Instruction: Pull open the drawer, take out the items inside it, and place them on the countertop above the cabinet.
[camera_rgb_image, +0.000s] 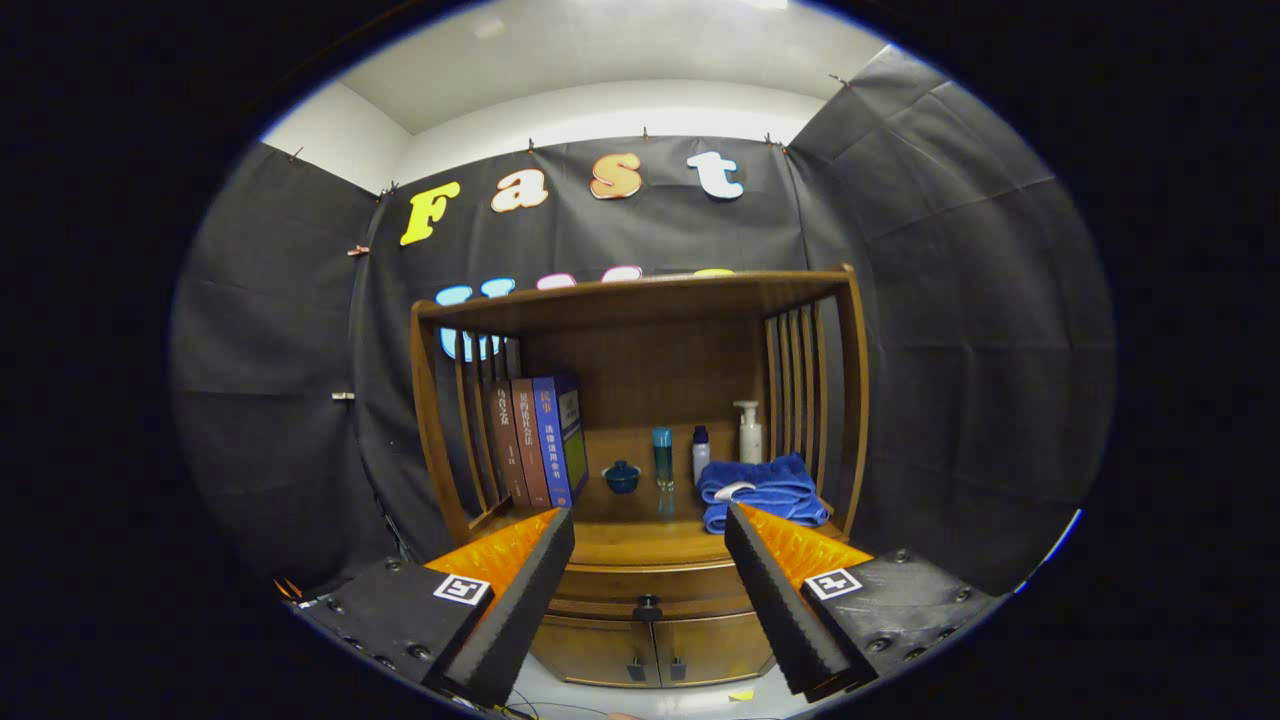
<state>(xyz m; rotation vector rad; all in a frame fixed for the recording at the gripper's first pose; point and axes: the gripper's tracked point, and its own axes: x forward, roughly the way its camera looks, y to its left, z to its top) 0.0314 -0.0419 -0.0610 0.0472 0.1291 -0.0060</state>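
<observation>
A wooden cabinet (640, 400) stands against the booth wall, beyond my fingers. Its drawer (648, 586) sits shut under the countertop (640, 540), with a dark round knob (647, 607) in the middle of its front. My gripper (648, 535) is open, held some way back from the cabinet. The knob lies between and below the fingertips in the view. Nothing is between the fingers. The drawer's contents are hidden.
On the countertop are several upright books (535, 440) at the left, a small blue lidded bowl (621, 477), a teal bottle (662, 458), a small white bottle (701, 452), a pump bottle (749, 432) and a folded blue towel (765, 490). Two cabinet doors (650, 650) sit below the drawer.
</observation>
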